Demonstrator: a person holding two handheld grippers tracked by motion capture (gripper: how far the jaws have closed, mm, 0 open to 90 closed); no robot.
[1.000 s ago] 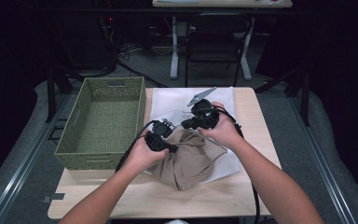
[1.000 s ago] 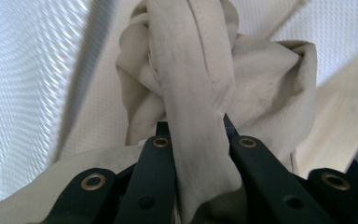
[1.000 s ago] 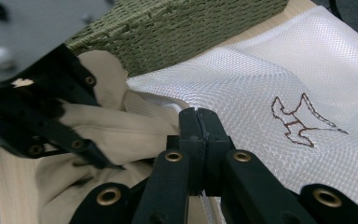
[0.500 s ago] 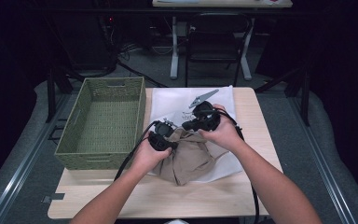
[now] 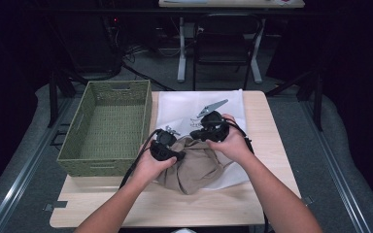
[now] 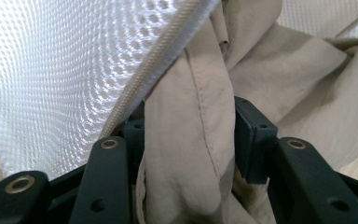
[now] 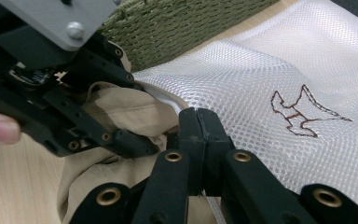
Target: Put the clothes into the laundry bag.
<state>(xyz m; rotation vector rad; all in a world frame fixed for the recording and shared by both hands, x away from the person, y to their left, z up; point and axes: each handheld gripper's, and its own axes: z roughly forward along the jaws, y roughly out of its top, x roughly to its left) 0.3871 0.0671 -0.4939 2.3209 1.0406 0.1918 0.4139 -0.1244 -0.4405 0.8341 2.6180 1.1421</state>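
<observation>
Wooden table (image 5: 267, 145), beige garment (image 5: 196, 162) bunched, fold running upright between opening fingers

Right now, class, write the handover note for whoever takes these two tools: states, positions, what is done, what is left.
Left tool: jaws have just been opening, with a fold of the beige garment between them.
Right tool: shut on the mesh bag at its edge.
Garment lies bunched at the bag's mouth on the table; green basket beside.
Done: bag edge lifted.
Left: probably working the garment inside.
</observation>
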